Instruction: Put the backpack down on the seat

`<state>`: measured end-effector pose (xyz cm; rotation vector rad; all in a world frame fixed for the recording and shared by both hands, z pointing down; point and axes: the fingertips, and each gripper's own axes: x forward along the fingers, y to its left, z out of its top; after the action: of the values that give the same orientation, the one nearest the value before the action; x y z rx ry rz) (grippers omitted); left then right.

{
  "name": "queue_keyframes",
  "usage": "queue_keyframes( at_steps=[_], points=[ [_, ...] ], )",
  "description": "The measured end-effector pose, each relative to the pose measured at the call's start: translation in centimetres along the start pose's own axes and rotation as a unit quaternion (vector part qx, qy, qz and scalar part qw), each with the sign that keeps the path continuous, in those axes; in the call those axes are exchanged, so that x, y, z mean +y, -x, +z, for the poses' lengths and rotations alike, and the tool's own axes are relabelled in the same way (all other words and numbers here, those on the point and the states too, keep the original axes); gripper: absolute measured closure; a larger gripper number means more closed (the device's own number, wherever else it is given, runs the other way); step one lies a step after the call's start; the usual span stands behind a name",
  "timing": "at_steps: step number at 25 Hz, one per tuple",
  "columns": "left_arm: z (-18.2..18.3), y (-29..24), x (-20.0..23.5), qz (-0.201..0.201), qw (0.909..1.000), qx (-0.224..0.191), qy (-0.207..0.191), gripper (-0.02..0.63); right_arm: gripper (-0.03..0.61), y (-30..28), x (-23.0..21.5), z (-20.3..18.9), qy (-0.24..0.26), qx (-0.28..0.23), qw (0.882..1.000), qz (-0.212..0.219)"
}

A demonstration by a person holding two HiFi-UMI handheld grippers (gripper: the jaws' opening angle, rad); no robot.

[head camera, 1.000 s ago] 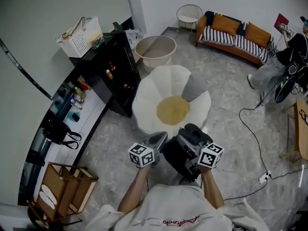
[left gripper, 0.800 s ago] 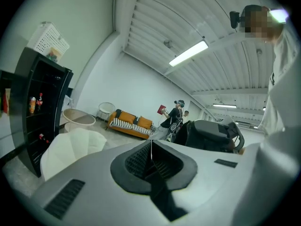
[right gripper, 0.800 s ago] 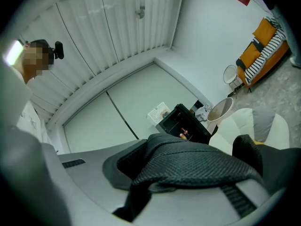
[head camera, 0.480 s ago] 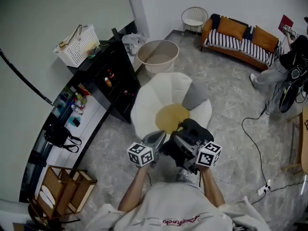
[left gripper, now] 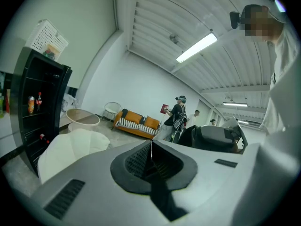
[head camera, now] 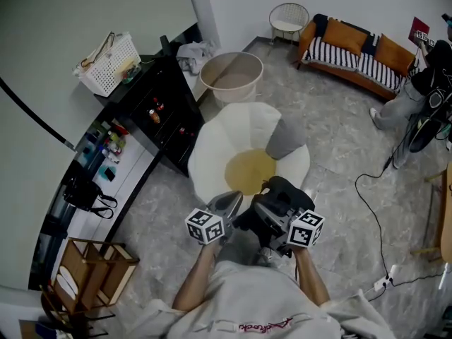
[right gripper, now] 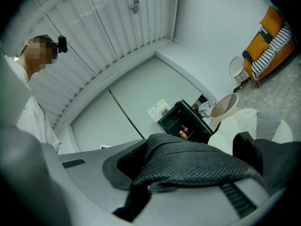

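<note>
Head view has the backpack (head camera: 281, 191) hanging at the near edge of the white seat (head camera: 212, 147), not set down on it yet. Its mesh strap (right gripper: 197, 166) is clamped in the right tongs (right gripper: 148, 185), while the left tongs (left gripper: 151, 159) are closed on nothing, just beside the pack's left side.

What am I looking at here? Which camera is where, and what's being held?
No robot: a person holds a two-jaw tool in each hand; the marker cubes belong to them. The head view comes from a camera on the person's head, looking steeply down. The two gripper views come from cameras riding on each tool, looking along its jaws. The left tool has its jaws together, nothing between them. The right tool is clamped on the mesh strap of the black backpack, held at the front of the white seat, not set down yet. On the seat lie a yellow cushion and a grey pillow.
</note>
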<state>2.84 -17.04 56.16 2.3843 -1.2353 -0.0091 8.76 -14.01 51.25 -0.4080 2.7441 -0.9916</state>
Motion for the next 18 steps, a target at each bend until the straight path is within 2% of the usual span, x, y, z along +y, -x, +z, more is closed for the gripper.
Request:
queue_keyframes(
  at_steps=[9, 18],
  points=[
    [-0.5, -2.4, 1.9, -0.003, 0.9998, 0.015, 0.013, 0.581, 0.535, -0.1, -3.2, -1.8, -0.041, 0.016, 0.999, -0.020],
    [1.4, -5.6, 8.0, -0.013, 0.9992, 0.022, 0.031, 0.581, 0.535, -5.0, -7.7, -0.2, -0.058, 0.025, 0.998, -0.030]
  ],
)
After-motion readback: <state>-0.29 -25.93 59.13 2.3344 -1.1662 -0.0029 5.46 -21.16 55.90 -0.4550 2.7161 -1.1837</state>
